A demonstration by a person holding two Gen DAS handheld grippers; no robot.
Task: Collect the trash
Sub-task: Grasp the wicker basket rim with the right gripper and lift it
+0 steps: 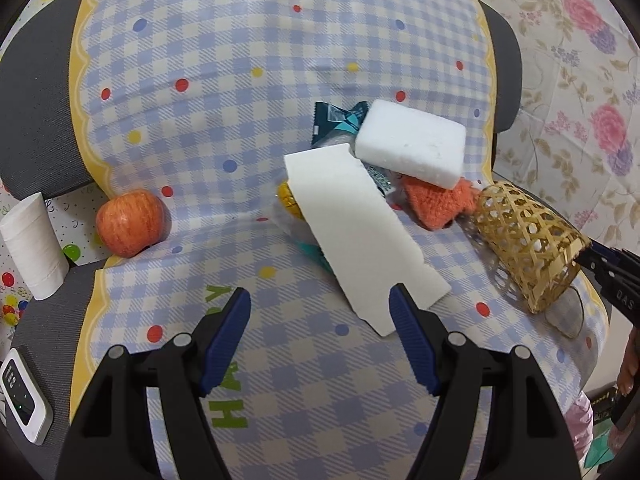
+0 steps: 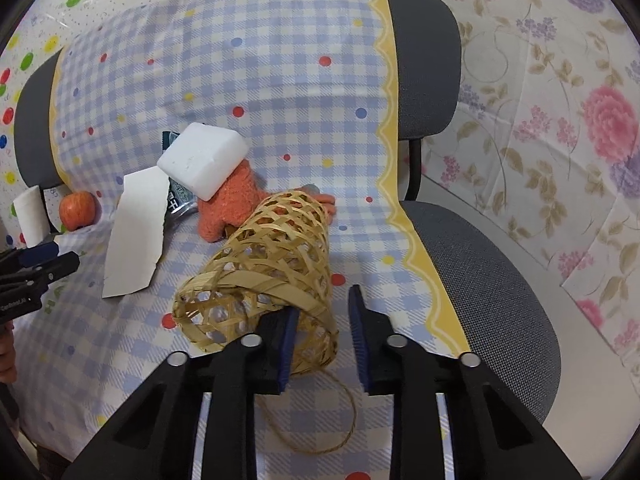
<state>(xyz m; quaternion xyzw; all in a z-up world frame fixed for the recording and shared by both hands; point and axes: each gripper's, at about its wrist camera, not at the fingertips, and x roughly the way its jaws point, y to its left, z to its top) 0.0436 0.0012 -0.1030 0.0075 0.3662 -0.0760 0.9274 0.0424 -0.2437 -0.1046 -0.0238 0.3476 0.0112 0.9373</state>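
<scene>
Grey office chair (image 2: 472,264), seat and backrest draped with a blue-and-white checked cloth (image 1: 248,92) with coloured dots and a yellow scalloped border. Floral sheet (image 2: 560,128) covers the area to the right of the chair.

Woven bamboo basket (image 2: 276,256) lies on its side on the seat, right of centre, open mouth toward the near side; a loop of twine (image 2: 320,436) trails from it over the cloth. One pad of the right gripper (image 2: 320,340) sits inside the mouth, the other outside, so the rim wall is between the pads. The gap looks narrow; cannot tell whether the pads actually press the rim.

Trash pile sits mid-seat, left of and beyond the basket. Long white card strip (image 1: 360,232) lies flat, its near end just ahead of the left gripper (image 1: 320,340). White foam block (image 1: 412,142) rests tilted on top of the pile, over an orange fuzzy item (image 1: 440,204) and a dark teal wrapper (image 1: 338,118). A yellow piece (image 1: 287,198) shows at the strip's left edge.

Left gripper: jaws wide apart, nothing between them, above bare cloth.

Red apple (image 1: 130,222) at the seat's left edge, well apart from the pile. White paper roll (image 1: 34,244) stands left of it. Small white device (image 1: 22,396) at near left.
</scene>
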